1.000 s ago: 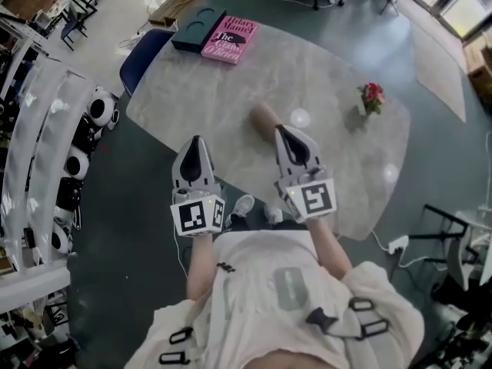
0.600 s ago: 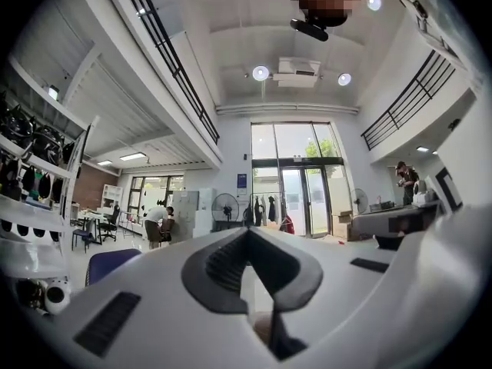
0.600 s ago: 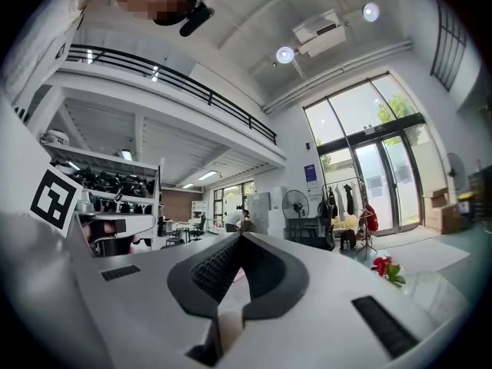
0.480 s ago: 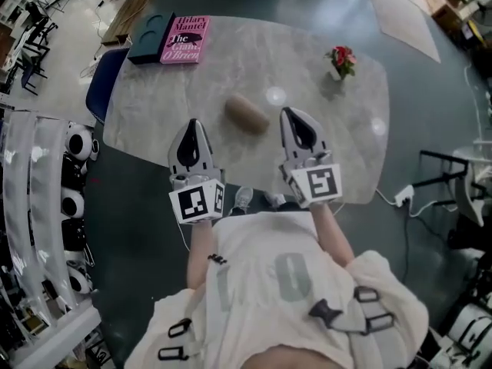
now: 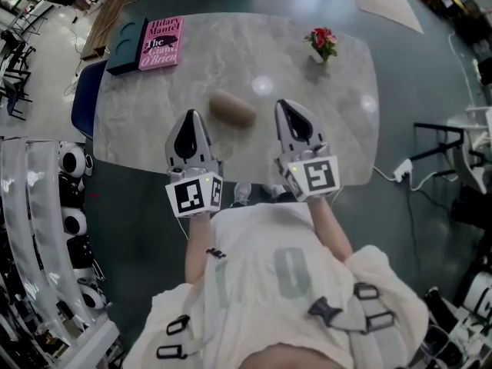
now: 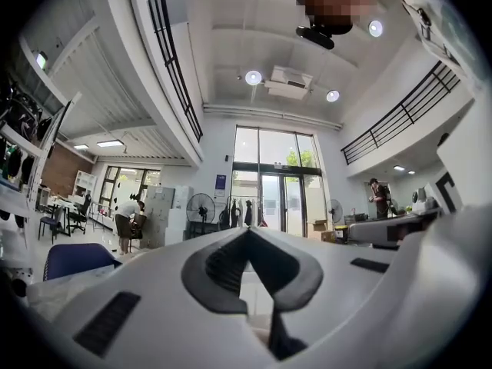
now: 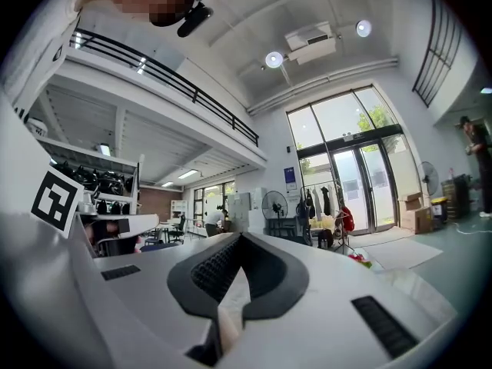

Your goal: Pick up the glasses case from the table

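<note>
Left gripper (image 5: 190,121) and right gripper (image 5: 286,110) each have their jaws together on nothing, over the tabletop's (image 5: 338,121) near edge. The brown glasses case (image 5: 233,108) lies between them, apparently untouched. A pink book (image 5: 160,43) sits at the far left corner, and red flowers (image 5: 321,41) stand by the far edge.

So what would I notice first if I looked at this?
Probably the bright pink book at the far left corner of the pale table, and the red flowers near its far right edge. Then the brown glasses case lying alone mid-table, seen between the left gripper and right gripper, both with jaws shut.
</note>
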`<action>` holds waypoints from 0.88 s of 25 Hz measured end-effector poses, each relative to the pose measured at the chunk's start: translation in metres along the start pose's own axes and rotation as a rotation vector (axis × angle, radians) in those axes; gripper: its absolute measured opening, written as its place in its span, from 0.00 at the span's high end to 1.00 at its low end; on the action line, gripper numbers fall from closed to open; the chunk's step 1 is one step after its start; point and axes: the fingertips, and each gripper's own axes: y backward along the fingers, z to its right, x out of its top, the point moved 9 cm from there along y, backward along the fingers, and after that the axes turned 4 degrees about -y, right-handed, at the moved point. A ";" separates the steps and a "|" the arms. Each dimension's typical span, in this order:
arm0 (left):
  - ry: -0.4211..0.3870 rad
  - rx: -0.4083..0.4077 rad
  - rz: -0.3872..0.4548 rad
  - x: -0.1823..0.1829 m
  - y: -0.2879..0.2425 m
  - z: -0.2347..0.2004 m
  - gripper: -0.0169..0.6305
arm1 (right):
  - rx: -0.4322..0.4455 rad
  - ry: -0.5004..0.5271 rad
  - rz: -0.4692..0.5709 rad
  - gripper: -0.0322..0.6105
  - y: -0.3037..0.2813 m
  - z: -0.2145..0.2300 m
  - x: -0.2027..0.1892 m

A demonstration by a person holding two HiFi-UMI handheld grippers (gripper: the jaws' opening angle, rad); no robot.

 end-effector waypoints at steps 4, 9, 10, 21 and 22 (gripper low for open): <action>-0.021 -0.002 -0.013 -0.001 -0.001 0.002 0.97 | -0.013 0.019 -0.008 0.95 0.004 0.003 -0.004; -0.005 0.001 0.009 -0.001 0.002 0.001 0.97 | -0.018 0.007 -0.004 0.95 0.008 0.000 -0.003; 0.004 0.004 0.013 -0.002 0.003 0.000 0.97 | -0.020 0.001 -0.002 0.95 0.009 0.000 -0.003; -0.018 -0.089 0.071 0.003 -0.008 0.003 0.55 | -0.036 0.020 0.008 0.95 0.009 0.002 0.002; -0.026 -0.112 0.058 0.001 -0.012 0.004 0.49 | -0.039 0.020 0.007 0.95 0.008 0.003 0.001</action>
